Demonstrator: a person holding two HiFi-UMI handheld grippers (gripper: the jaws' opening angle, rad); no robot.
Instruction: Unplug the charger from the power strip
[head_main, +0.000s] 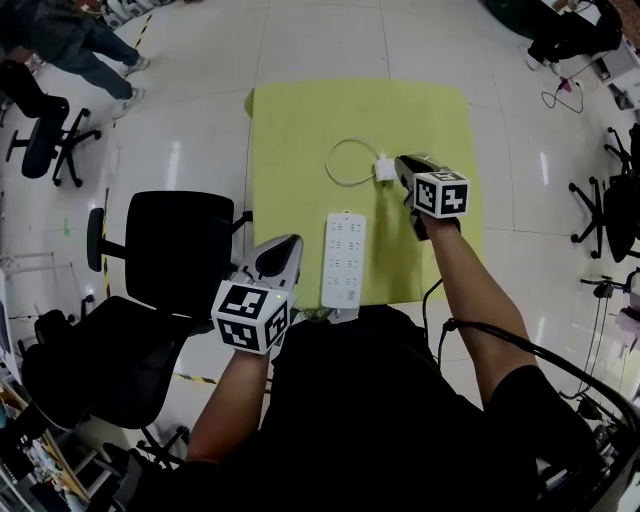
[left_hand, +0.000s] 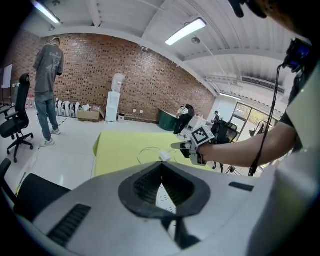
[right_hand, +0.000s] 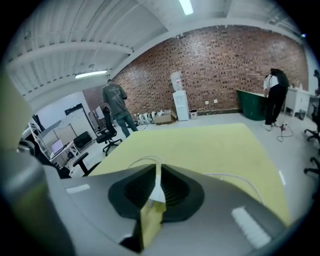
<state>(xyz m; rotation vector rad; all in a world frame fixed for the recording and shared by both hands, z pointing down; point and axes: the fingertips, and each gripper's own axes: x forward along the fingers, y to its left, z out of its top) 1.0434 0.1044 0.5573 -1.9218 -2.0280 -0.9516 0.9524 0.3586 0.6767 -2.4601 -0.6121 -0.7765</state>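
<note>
A white power strip (head_main: 343, 258) lies lengthwise on the yellow-green table (head_main: 300, 130), with nothing plugged into it. The white charger (head_main: 385, 168) lies apart from it, farther back, its thin cable (head_main: 345, 160) curled in a loop to the left. My right gripper (head_main: 402, 163) has its tips right beside the charger; its jaws are almost together, and only a sliver of the charger (right_hand: 157, 192) shows through the slit. Whether the tips touch it is unclear. My left gripper (head_main: 285, 248) hangs shut and empty at the table's near left corner, beside the strip.
Black office chairs (head_main: 180, 250) stand close on the left of the table. A person (left_hand: 47, 90) stands on the floor far left, and another (right_hand: 275, 95) stands by a green container at the brick wall. More chairs (head_main: 610, 200) are on the right.
</note>
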